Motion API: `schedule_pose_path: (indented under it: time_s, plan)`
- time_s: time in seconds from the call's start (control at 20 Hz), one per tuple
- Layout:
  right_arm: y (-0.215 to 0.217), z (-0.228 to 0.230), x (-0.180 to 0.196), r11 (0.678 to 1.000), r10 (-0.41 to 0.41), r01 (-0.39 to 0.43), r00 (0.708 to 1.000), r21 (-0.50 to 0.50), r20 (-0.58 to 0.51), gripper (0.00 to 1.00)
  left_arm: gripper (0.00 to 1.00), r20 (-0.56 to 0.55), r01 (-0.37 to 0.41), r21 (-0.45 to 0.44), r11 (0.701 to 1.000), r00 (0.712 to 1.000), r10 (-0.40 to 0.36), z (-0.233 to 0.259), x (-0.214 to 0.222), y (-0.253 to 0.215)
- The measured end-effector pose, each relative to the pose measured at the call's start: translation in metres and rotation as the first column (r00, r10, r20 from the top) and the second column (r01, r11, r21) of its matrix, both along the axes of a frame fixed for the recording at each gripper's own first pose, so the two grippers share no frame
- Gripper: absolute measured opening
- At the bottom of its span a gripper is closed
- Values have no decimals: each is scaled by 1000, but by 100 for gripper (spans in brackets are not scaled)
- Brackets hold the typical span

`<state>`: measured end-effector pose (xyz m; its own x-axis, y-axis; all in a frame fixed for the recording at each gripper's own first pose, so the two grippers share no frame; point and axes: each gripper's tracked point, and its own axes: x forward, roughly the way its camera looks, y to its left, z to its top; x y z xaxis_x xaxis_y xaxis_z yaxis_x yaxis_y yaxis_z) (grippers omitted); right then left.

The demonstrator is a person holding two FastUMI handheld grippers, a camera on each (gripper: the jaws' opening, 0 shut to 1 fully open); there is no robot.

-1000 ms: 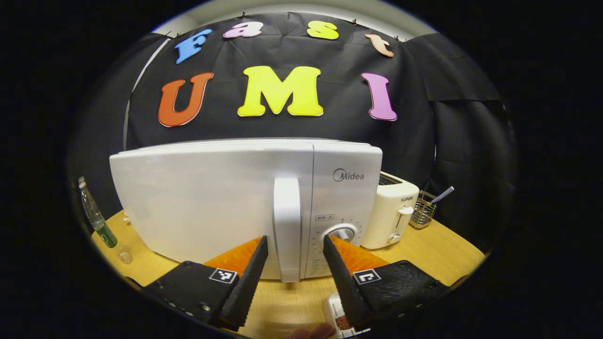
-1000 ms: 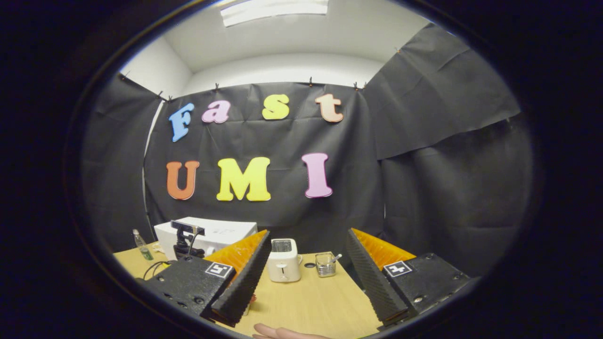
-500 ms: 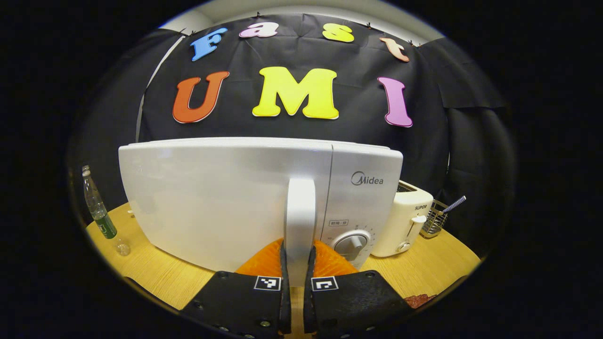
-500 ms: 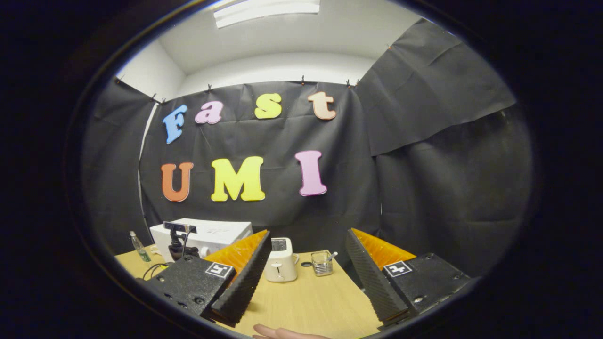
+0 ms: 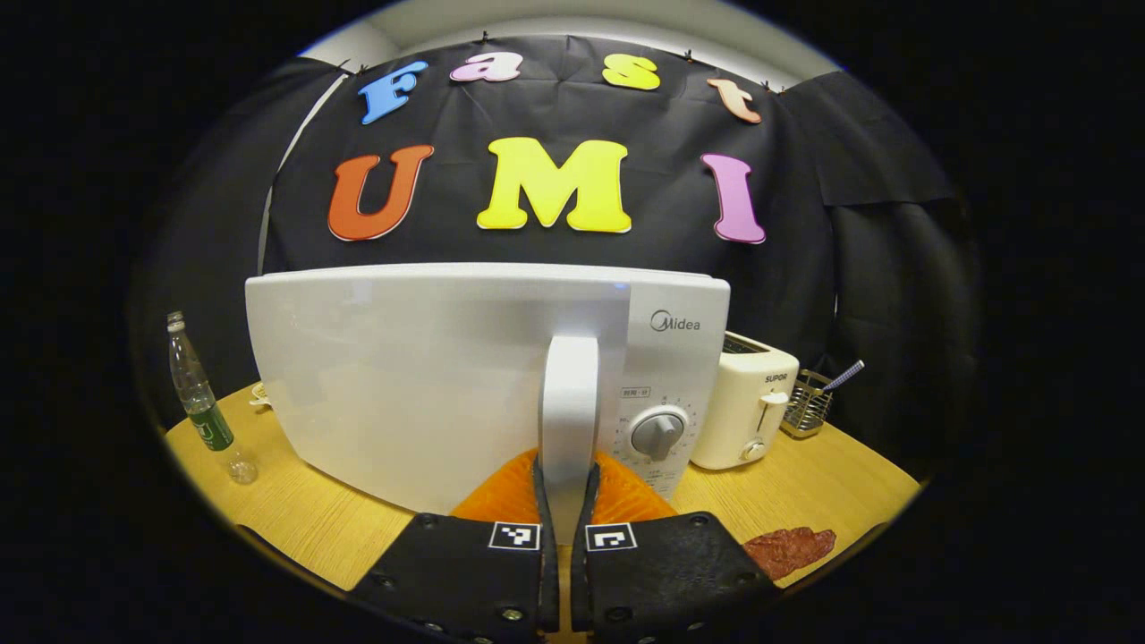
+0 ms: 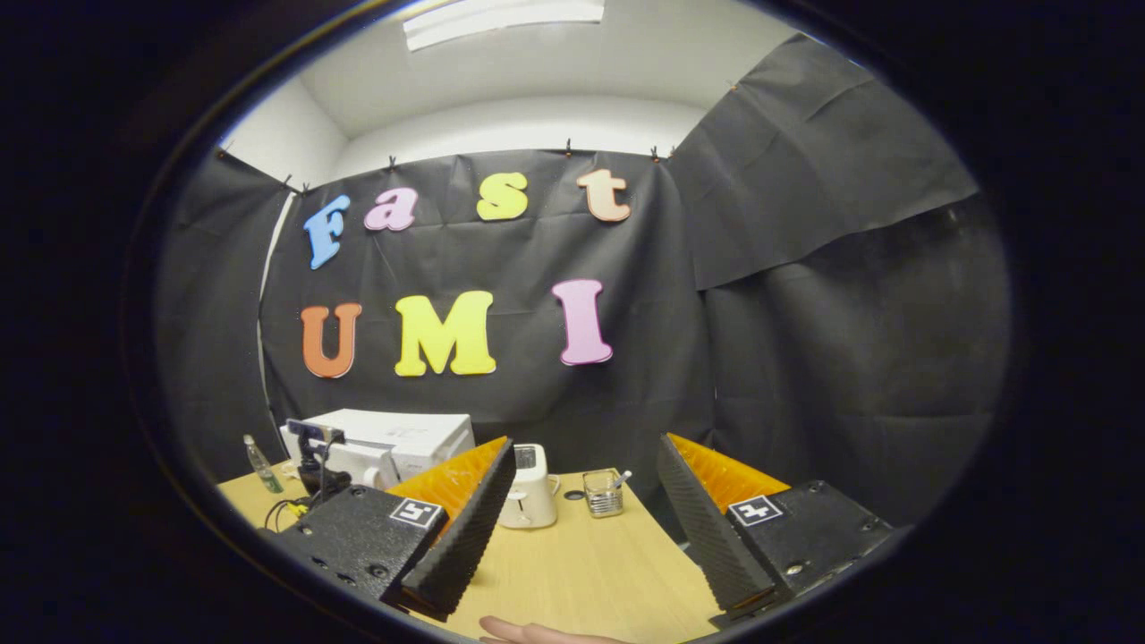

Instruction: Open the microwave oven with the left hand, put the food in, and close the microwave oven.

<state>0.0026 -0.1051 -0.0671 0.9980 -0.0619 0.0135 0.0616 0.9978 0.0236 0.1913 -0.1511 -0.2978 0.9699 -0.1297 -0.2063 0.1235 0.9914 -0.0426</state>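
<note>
gripping the tall white door handle (image 5: pixel 569 402) of the white microwave oven (image 5: pixel 429 376), your left gripper (image 5: pixel 564 501) has both fingers pressed on it in the left gripper view, with the flat reddish-brown piece of food (image 5: pixel 789 549) lying on the wooden table (image 5: pixel 832 487) off to the right. in the right gripper view your right gripper (image 6: pixel 581 501) hangs above the table with its fingers spread wide, holding nothing, and the microwave sits far left beside the cream toaster (image 6: pixel 530 497).

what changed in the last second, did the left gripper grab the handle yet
Yes. The left gripper, open a second ago, shut its jaws on the microwave handle and has begun swinging the door out. The right gripper stayed open above the table; the toaster stayed put.
</note>
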Motion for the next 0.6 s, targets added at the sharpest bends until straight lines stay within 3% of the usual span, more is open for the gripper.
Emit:
schedule_pose_path:
  time_s: [0.35,0.6]
  plan:
    - [29,-7,-12,999,35,-35,999,0,-18,92,4,-1,95,-26,995,995,-95,2,-68,33]
    - [53,-4,-23,997,81,-81,997,-5,-16,92,4,0,88,3,996,996,-88,6,-116,76]
